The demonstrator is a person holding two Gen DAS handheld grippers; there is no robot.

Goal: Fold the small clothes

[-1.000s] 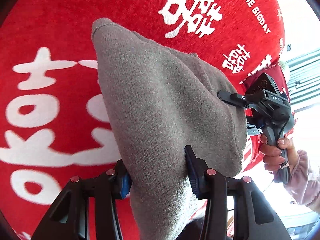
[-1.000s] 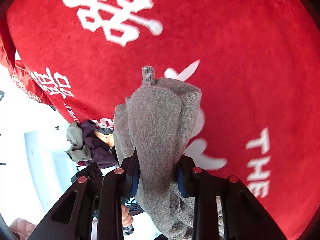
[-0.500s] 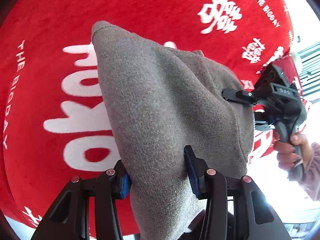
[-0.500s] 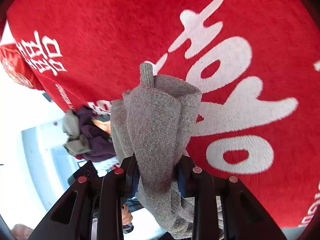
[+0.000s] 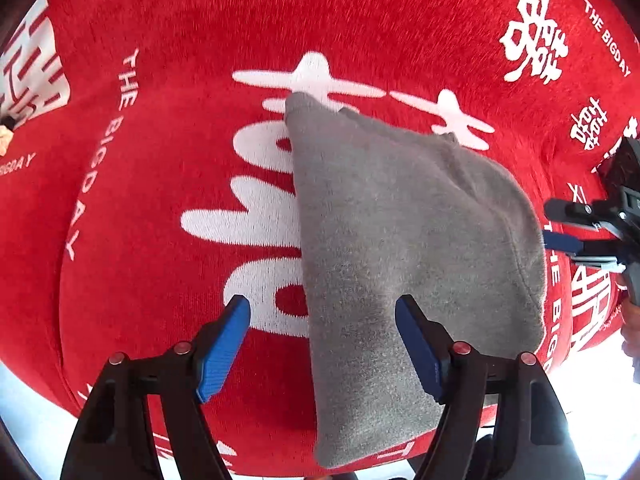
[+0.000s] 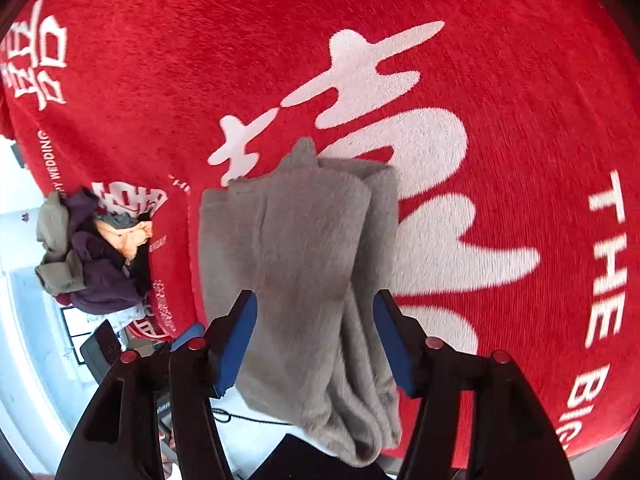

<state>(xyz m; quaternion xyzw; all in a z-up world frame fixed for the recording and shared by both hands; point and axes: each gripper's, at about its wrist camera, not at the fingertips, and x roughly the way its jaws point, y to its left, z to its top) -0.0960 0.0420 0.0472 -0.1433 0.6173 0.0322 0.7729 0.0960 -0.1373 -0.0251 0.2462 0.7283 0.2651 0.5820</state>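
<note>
Beside the red blanket [image 6: 500,80] edge sits 1 clothes pile [image 6: 88,256] (unsorted); both grippers, left [image 5: 322,344] and right [image 6: 316,338], have just been opening, releasing the grey garment [image 5: 400,240] between them.

Grey garment [image 5: 400,240], white-lettered red cloth [image 5: 160,20]

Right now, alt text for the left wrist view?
A folded grey knit garment lies on a red cloth with white lettering, between the open blue pads of the left tool, which have just been opening. The right tool sits at the garment's right edge.
</note>
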